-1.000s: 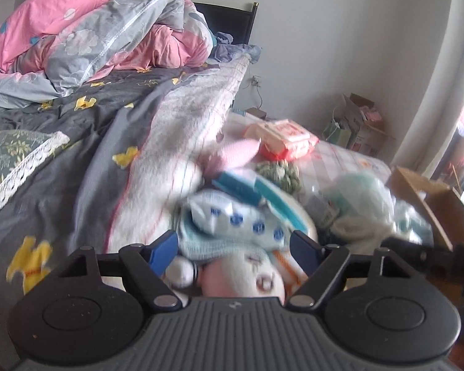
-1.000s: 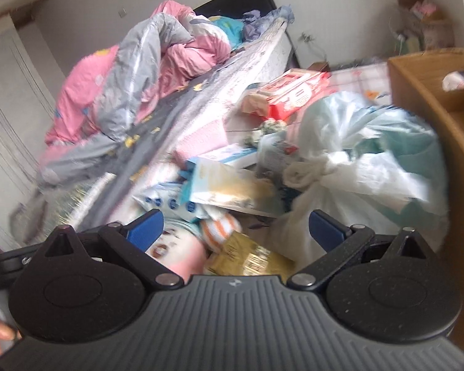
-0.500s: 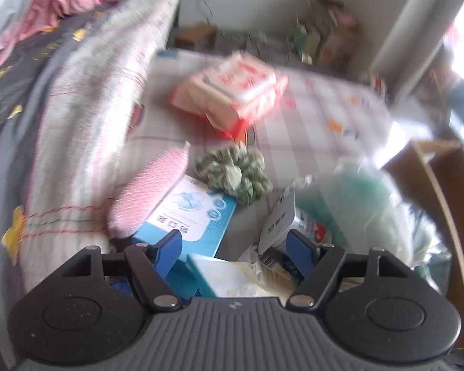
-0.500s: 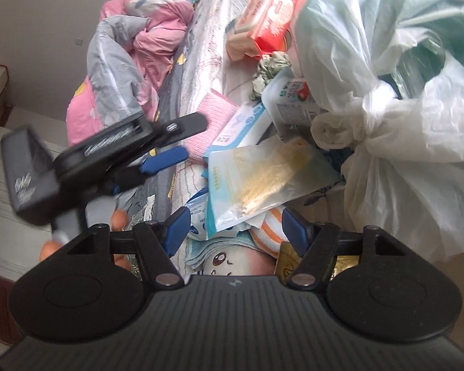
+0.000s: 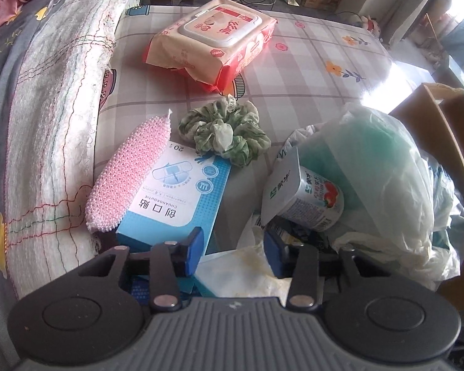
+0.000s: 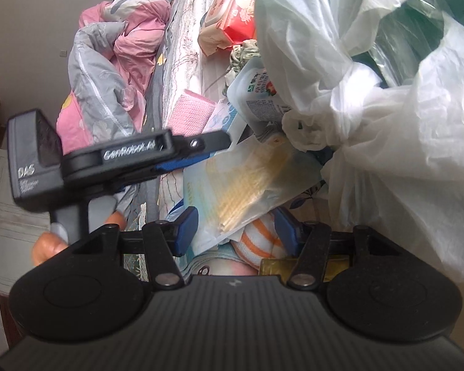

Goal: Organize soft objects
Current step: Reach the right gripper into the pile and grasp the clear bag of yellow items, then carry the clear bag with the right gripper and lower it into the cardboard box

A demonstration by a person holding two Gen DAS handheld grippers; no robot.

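Note:
My left gripper is open, low over a pile of items beside the bed. Ahead of it lie a pink knobbly sponge cloth, a blue and white plaster box, a green scrunchie and a yoghurt cup. A clear packet of yellow sticks lies under its fingers. My right gripper is open above that packet and an orange-striped soft toy. The left gripper shows from the side in the right wrist view.
A red wet-wipes pack lies on the checked mat. A knotted white plastic bag fills the right. A wooden box stands at the right edge. The bed's quilt edge runs along the left.
Both grippers have tipped down and moved in over the pile. The left gripper has come forward past the soft toys to the plaster box. Both jaws have narrowed a little.

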